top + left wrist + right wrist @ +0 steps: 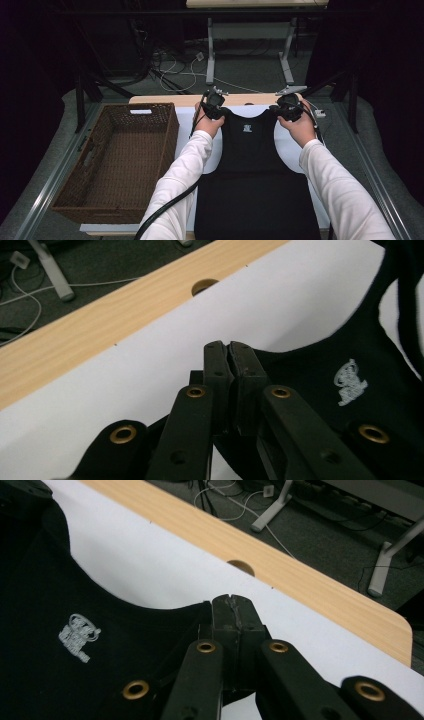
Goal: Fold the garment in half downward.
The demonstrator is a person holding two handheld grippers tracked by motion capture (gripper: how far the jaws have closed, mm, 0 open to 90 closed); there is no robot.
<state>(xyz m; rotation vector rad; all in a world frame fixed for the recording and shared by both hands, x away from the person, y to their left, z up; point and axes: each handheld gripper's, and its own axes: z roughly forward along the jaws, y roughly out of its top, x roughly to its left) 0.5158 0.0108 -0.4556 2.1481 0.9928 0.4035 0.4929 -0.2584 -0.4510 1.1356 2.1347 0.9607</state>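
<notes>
A black sleeveless top [252, 170] with a small white logo [247, 128] lies spread on the white sheet [186, 125] that covers the table. My left gripper [214, 108] is shut on the top's left shoulder strap, and in the left gripper view the jaws [228, 347] pinch black cloth [320, 370]. My right gripper [286, 110] is shut on the right shoulder strap. The right gripper view has its jaws [233, 600] pressed together on the strap's edge [125, 630]. Both straps are raised off the sheet at the far end.
A brown wicker basket [117, 160] stands left of the top, with nothing in it. The wooden table edge [165, 99] runs along the far side with a round hole [204, 286]. Beyond it are table legs [210, 50] and cables on the floor.
</notes>
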